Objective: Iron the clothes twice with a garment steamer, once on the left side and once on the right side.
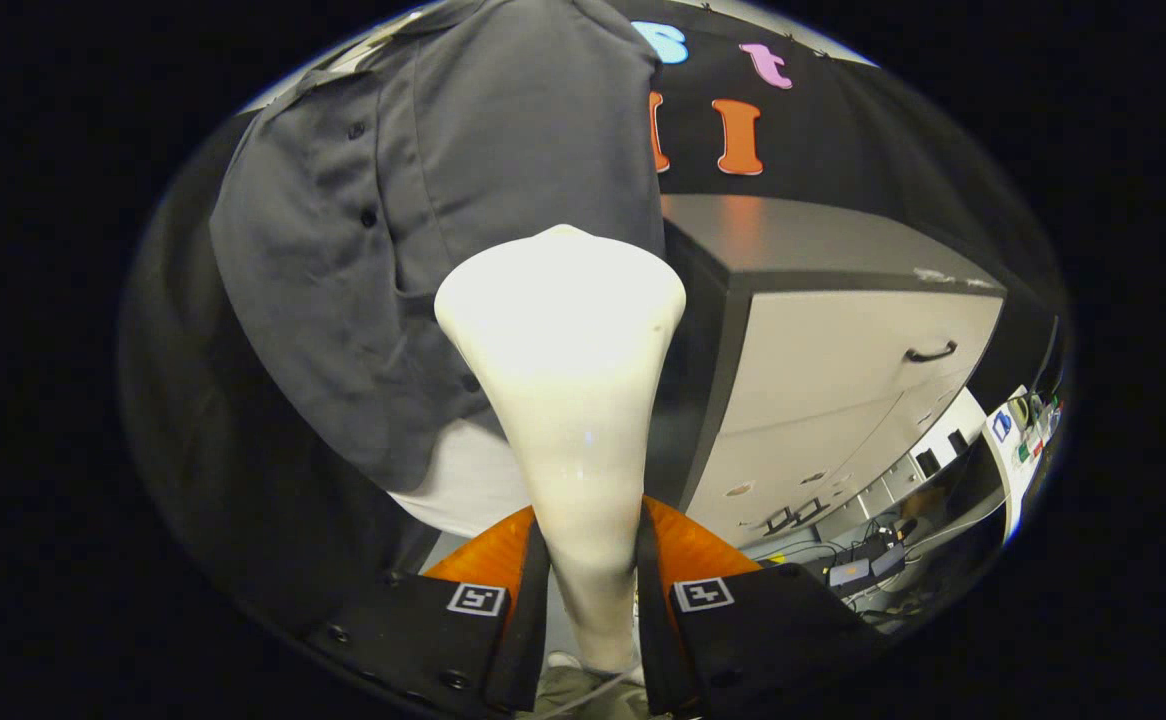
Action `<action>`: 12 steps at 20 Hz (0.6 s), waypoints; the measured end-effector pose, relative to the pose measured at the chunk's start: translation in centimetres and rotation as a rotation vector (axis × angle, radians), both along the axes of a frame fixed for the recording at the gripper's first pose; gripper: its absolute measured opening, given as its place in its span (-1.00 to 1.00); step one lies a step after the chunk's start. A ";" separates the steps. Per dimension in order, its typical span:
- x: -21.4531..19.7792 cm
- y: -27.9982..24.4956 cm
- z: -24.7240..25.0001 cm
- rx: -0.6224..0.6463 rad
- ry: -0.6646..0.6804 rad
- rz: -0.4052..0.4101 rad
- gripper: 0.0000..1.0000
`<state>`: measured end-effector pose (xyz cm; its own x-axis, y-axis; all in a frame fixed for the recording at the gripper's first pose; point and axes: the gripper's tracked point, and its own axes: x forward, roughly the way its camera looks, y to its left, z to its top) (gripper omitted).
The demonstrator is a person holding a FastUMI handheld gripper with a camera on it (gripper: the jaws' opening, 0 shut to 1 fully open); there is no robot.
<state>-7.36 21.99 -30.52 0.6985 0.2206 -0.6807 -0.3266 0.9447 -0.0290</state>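
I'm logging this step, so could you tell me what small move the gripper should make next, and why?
Probably ease the steamer forward and slightly left until its head meets the shirt. The gripper is shut on the steamer's neck, and the head appears to sit just off the cloth near the shirt's edge beside the cabinet.

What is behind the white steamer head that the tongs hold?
Behind the steamer head, held between the shut tongs, hangs a grey shirt with a white layer below its hem. The head covers part of the shirt, so that cloth cannot be seen.
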 end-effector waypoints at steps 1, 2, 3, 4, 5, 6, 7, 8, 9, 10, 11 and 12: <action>0.2 0.4 2.1 0.014 -0.030 0.009 -0.06; 0.4 0.7 4.2 0.029 -0.062 0.013 -0.06; 0.7 1.0 6.0 0.045 -0.093 0.013 -0.06; 0.8 1.5 7.8 0.062 -0.121 0.012 -0.06; 1.0 2.1 9.7 0.083 -0.151 0.010 -0.06; 1.4 2.9 11.3 0.101 -0.182 0.008 -0.06; 1.7 3.6 13.1 0.113 -0.213 0.006 -0.06; 1.7 4.4 15.0 0.123 -0.244 0.002 -0.06; 2.0 5.5 16.9 0.137 -0.279 -0.003 -0.06; 2.2 6.5 18.3 0.149 -0.307 -0.009 -0.06; 2.6 7.3 19.2 0.162 -0.329 -0.016 -0.07; 2.6 7.9 20.0 0.174 -0.349 -0.021 -0.07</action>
